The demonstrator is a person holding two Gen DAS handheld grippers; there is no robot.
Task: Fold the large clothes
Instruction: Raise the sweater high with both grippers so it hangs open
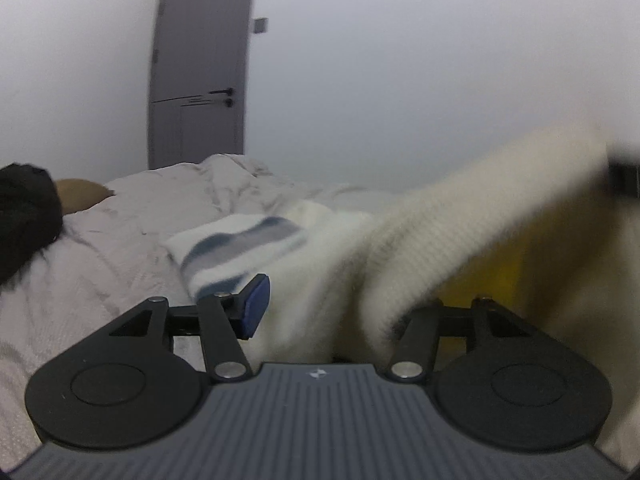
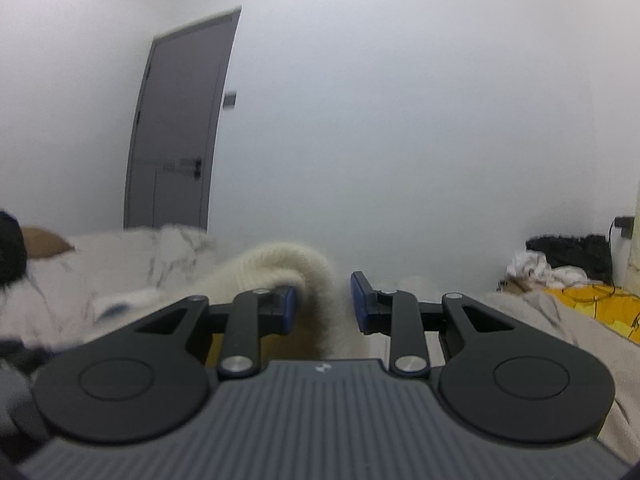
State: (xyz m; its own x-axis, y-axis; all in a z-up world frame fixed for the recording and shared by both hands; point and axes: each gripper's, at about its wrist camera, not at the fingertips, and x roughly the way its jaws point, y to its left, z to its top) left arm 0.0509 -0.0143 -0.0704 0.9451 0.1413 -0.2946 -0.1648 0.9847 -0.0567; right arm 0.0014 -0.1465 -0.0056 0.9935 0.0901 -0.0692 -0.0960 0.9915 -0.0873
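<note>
A cream knitted sweater (image 1: 420, 240) with a blue-and-grey striped cuff (image 1: 240, 248) hangs lifted over the bed. In the left wrist view it drapes across my left gripper (image 1: 332, 312); the left blue pad (image 1: 256, 304) shows, the right finger is hidden under the knit. In the right wrist view a fold of the same sweater (image 2: 288, 268) lies between the pads of my right gripper (image 2: 323, 304), whose jaws stand apart around it. The other gripper shows dark at the right edge of the left wrist view (image 1: 624, 180).
A bed with a crumpled pale duvet (image 1: 120, 232) lies below. A brown pillow (image 1: 80, 196) and a dark furry thing (image 1: 24, 216) sit at the left. A grey door (image 1: 200, 72) is in the far wall. Yellow bedding (image 2: 592, 300) and piled clothes (image 2: 560, 260) lie at the right.
</note>
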